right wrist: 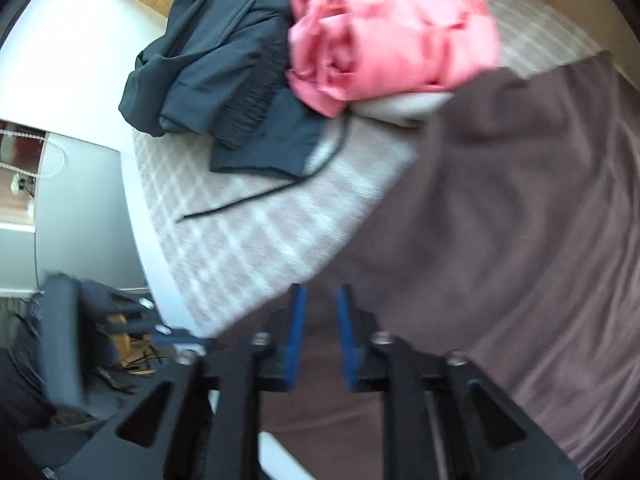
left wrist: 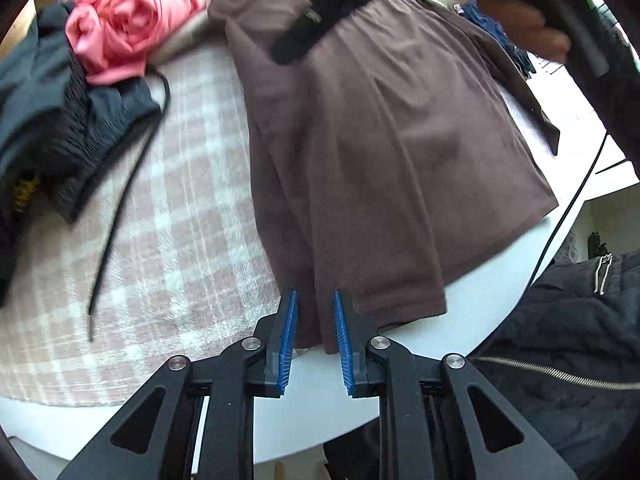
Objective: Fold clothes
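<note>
**Brown garment laid out, both grippers off it — next fold pending**

Step, as I read it: between folds. The brown garment (left wrist: 384, 152) lies spread on the white round surface (left wrist: 472, 312), partly over the pink plaid cloth (left wrist: 180, 240), one side already doubled lengthwise.

Left gripper (left wrist: 315, 300): fingers released, a narrow gap between the blue pads, nothing pinched; the garment's hem corner sits just past the tips at 12 o'clock. Right gripper (right wrist: 321, 296): fingers likewise parted and empty, brown fabric under and beyond them (view is blurred, so contact with the cloth can't be ruled out).

Next move probably calls for re-gripping two edge points, hem end and far end, and carrying one over the other without dragging the plaid cloth along.

Around: pink garment (left wrist: 128, 20) bunched at 10 o'clock in the left view, on a dark grey garment (left wrist: 48, 112) whose black drawstring (left wrist: 120, 208) trails across the plaid, near the brown edge; snag risk. Black zipped jacket (left wrist: 568, 340) at 4 o'clock, off the surface.
</note>
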{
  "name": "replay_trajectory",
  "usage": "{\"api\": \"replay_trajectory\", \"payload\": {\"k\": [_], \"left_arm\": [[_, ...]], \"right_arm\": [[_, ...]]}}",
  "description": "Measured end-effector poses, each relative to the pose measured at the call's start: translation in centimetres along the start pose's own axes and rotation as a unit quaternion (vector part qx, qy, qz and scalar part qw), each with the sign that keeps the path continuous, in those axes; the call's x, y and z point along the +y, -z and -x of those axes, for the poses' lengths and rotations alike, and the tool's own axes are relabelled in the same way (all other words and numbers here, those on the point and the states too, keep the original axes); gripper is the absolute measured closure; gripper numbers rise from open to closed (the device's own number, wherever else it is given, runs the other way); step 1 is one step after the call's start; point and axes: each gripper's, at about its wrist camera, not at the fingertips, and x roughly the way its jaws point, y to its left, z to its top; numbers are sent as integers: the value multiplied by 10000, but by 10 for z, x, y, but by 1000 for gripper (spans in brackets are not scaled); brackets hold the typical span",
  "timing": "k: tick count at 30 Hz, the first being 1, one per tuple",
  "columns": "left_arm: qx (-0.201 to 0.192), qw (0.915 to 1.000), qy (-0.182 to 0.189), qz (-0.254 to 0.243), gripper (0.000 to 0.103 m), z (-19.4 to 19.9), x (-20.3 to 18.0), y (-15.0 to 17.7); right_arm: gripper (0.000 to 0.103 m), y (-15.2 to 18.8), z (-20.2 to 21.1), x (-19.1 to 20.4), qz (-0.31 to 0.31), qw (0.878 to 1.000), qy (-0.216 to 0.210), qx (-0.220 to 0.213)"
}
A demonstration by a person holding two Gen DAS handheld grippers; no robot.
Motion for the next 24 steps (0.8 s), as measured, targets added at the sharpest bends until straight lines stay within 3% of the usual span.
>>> {"api": "replay_trajectory", "payload": {"k": [3,6,14,18,24], "left_arm": [[-84,9998,176,-26,79,0,2,4],[-55,9996,236,-131,78,-4,-3,10],[-95,9990,197,-387,78,-13,-13,14],[-177,9986,193,-465,85,-13,-10,15],[-440,9965,286,-652,92,2,-15,19]], "right_arm": [[77,-5,-7,15,186,9989,312,307],[77,-2,-14,20,216,9978,348,516],[77,2,-31,19,-332,9921,806,899],[77,9,-39,26,-300,9881,1126,1000],[97,22,-33,19,-441,9913,1045,673]]}}
